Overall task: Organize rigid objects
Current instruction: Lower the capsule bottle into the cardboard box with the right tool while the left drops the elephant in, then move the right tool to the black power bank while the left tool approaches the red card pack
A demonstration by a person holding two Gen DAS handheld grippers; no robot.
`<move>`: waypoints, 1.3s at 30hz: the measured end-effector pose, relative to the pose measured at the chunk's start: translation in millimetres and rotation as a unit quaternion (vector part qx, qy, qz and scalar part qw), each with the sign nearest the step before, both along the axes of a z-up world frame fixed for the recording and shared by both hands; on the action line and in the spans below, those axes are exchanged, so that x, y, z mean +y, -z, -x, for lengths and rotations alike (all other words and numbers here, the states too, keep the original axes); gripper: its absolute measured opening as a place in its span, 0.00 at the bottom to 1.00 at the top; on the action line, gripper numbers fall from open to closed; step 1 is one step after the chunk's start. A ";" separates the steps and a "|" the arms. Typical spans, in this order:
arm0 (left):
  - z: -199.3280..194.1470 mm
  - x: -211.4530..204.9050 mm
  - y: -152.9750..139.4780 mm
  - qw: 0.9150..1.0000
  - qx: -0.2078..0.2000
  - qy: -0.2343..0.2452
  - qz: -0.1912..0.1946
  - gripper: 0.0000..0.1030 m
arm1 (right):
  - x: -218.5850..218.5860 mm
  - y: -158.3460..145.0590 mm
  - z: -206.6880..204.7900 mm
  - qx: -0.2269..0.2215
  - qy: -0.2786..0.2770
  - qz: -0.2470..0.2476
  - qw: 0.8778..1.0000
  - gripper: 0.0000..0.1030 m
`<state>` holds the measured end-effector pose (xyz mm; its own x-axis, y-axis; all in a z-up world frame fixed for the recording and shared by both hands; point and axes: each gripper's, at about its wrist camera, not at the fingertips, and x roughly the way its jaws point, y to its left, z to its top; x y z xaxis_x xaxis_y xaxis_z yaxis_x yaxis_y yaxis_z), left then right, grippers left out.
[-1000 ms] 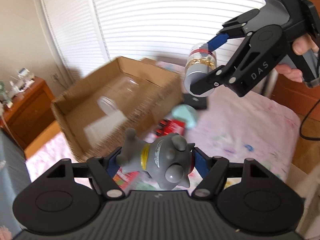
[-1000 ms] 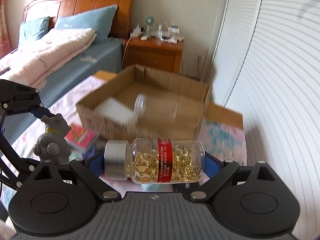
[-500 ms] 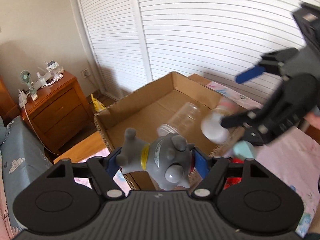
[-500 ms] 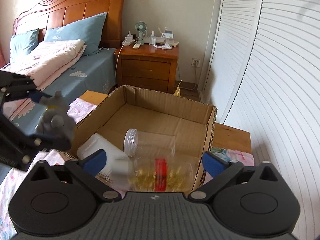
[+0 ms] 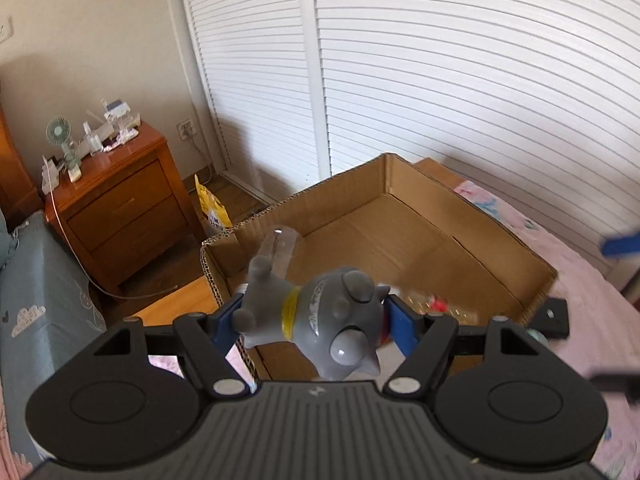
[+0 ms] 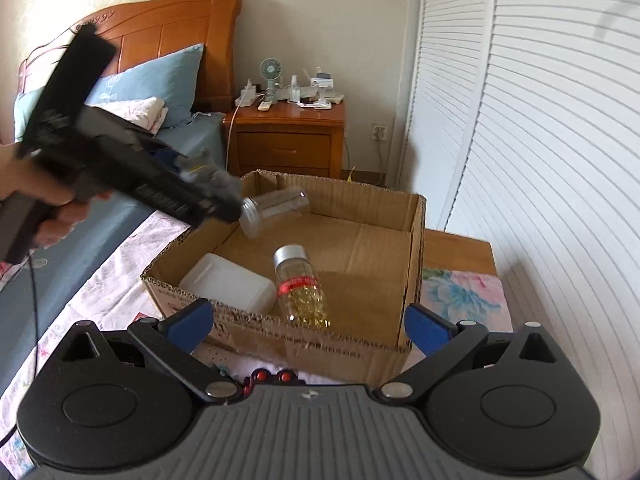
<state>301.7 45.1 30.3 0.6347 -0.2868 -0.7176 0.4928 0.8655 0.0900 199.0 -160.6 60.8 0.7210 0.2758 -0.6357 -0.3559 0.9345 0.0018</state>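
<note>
I was midway through packing loose items into the open brown cardboard box (image 6: 414, 240) that sat on the floral bedspread (image 6: 92, 292). My right gripper (image 6: 308, 326) had just been opening and its blue-padded jaws stood wide apart with nothing between them. The clear plastic bottle of golden capsules with a silver cap and red label (image 6: 301, 286) lay inside the box, near its front wall, beside a white plastic container (image 6: 228, 282) to its left. A clear empty jar (image 6: 276, 208) lay farther back, toward the far left corner.

My left gripper (image 5: 310, 322) was clamped, about half closed, on a grey rubbery toy figure with a yellow collar (image 5: 320, 320), held just above the box's near left corner. In the right wrist view that gripper (image 6: 218, 196) was blurred, so I could not judge its height over the rim exactly.

The next move, as I judged it, called for carrying the toy over the bare floor of the box, lowering it clear of the bottle and jar, then releasing.
</note>
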 end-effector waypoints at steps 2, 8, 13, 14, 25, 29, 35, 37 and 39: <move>-7.8 -3.9 3.1 1.000 0.008 0.003 0.008 0.71 | -2.2 3.2 3.4 0.004 0.003 -0.007 1.000 1.00; -25.8 -33.1 13.2 0.999 0.028 0.022 0.008 0.71 | -3.9 9.7 4.6 0.001 0.023 0.004 1.000 1.00; -34.5 -59.6 17.4 0.998 0.034 0.042 0.022 0.72 | -9.8 16.4 7.5 0.009 0.033 0.004 0.999 1.00; -34.9 -63.6 17.2 0.998 0.032 0.044 0.025 0.73 | -10.9 17.7 7.7 0.010 0.035 0.007 0.999 1.00; -1.9 -54.5 -0.3 0.999 -0.006 0.030 0.030 0.96 | -15.7 21.9 18.7 0.014 0.046 -0.009 0.999 1.00; 22.0 -41.4 -5.8 0.999 -0.017 0.022 0.025 0.97 | -13.6 21.1 27.8 0.016 0.045 -0.014 0.999 1.00; 62.3 -26.2 -4.5 1.000 -0.018 0.003 0.012 0.97 | -13.6 21.3 44.9 0.017 0.047 -0.024 0.998 1.00; 76.5 -21.5 -1.1 1.000 -0.027 -0.008 -0.001 0.98 | -14.8 22.0 51.0 0.016 0.050 -0.025 0.998 1.00; 91.2 -17.8 5.3 0.999 -0.033 -0.026 -0.011 0.99 | -16.4 23.4 56.0 0.014 0.054 -0.023 0.998 1.00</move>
